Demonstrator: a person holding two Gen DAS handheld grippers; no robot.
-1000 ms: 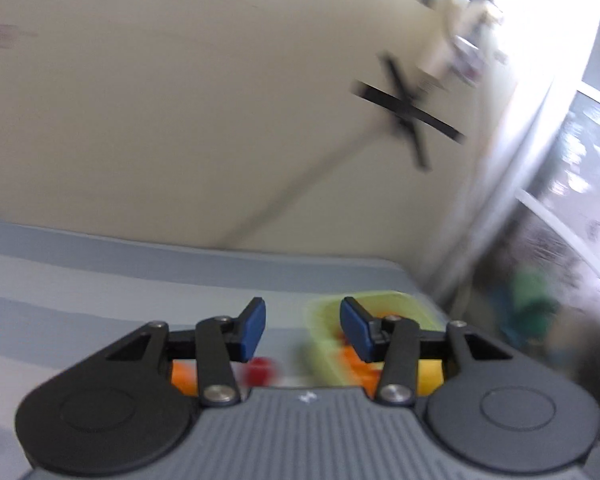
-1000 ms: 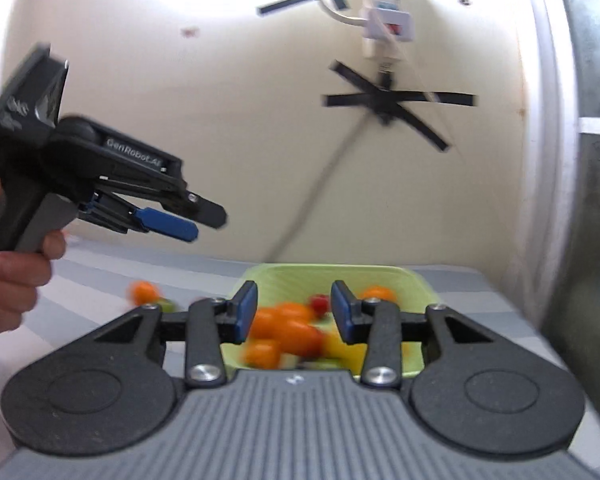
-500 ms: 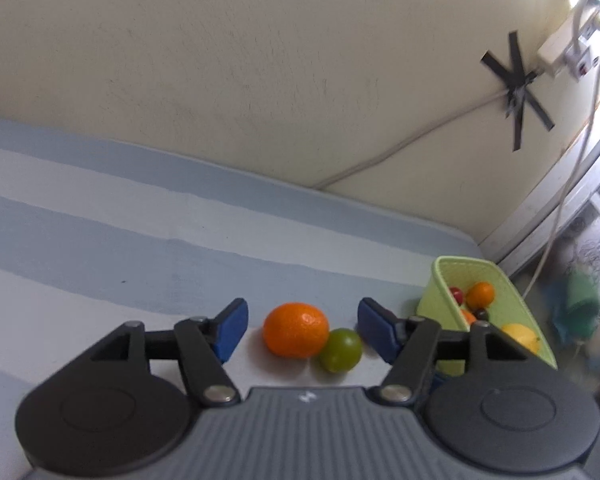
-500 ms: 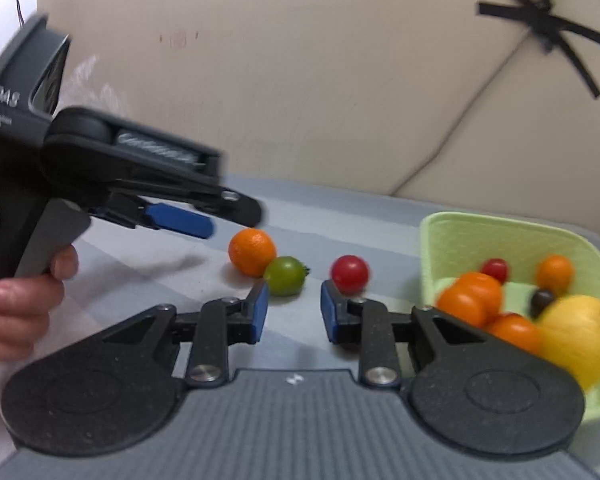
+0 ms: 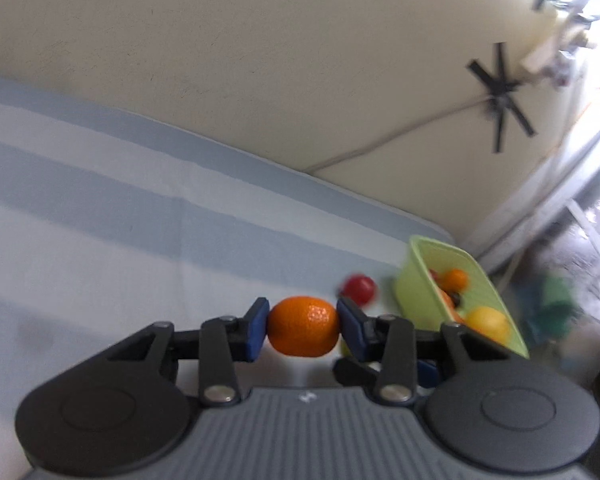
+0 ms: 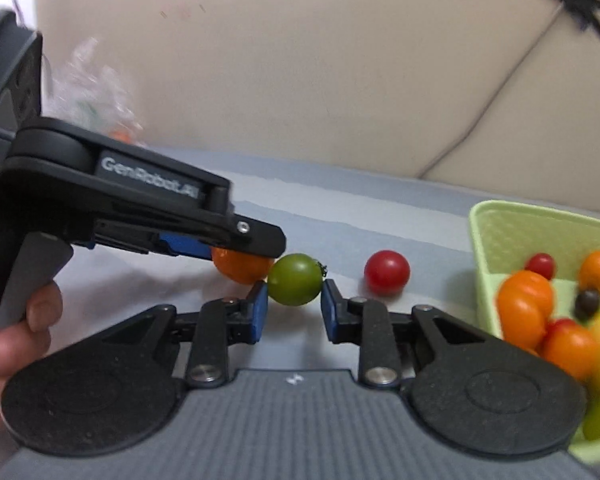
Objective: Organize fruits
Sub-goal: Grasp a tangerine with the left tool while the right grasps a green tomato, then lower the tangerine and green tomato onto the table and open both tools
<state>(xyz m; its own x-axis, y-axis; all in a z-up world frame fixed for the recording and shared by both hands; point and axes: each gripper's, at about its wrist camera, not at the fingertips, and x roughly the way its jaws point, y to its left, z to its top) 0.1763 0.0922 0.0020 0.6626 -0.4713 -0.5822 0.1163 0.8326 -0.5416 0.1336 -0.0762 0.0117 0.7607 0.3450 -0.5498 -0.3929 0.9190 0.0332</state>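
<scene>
The left gripper [image 5: 302, 329] has just been closing, and its blue pads now press both sides of the round orange mandarin [image 5: 302, 326], which half a second ago lay free between wide jaws. The right gripper [image 6: 293, 310] has come in narrow around the small green tomato [image 6: 295, 285] just beside it; its pads look to touch the skin, though the near-side contact is hard to confirm. A red cherry tomato [image 6: 387, 272] lies loose on the blue-striped tablecloth [image 5: 100, 216], near the pale green plastic basket [image 6: 500, 224] at the cloth's right edge, so two fruits seem ready to lift

Orange mandarin [image 5: 302, 326], green tomato [image 6: 295, 279] touching, red tomato [image 6: 387, 272] apart
</scene>
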